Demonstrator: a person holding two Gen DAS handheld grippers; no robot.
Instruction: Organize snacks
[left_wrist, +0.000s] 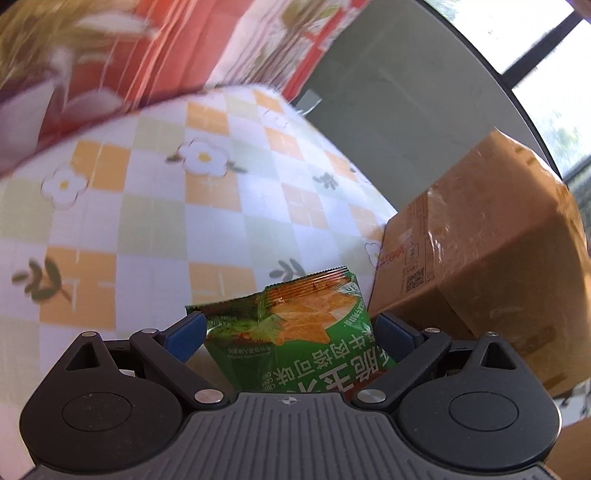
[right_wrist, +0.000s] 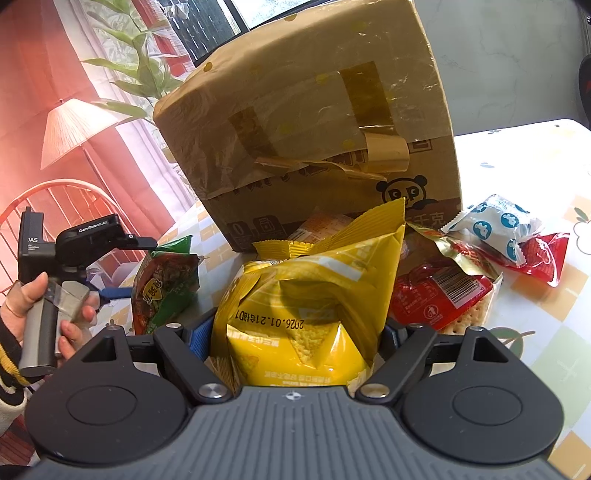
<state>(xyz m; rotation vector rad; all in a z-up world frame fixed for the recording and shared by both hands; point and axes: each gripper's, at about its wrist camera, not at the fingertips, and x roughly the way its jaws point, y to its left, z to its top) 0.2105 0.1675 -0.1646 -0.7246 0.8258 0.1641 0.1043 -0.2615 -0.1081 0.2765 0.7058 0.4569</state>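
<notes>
We find the left gripper (left_wrist: 288, 325) with its jaws spread wide around a green chip bag (left_wrist: 295, 332); the blue pads stand just clear of the bag's sides, so we judge it released rather than gripped. The bag rests on the checked tablecloth (left_wrist: 147, 221), close beside a cardboard box (left_wrist: 480, 240). The right gripper (right_wrist: 299, 336) has its jaws fairly wide around a yellow chip bag (right_wrist: 306, 306); the pads are hidden behind the foil, yet the bag stands up between them and we take it as held. Red packets (right_wrist: 439, 291) and a white packet (right_wrist: 495, 225) lie to the right, near the box.

Risks, as we judge them: the green bag could tip or slide once the jaws withdraw, there being no visible support; the puffed yellow bag could slip from its grip or crush if squeezed harder; the peeling tape on the box may snag a bag.

Hard to make out: the left view is blurred at its far edge; whether the box is open; what lies behind the yellow bag.
</notes>
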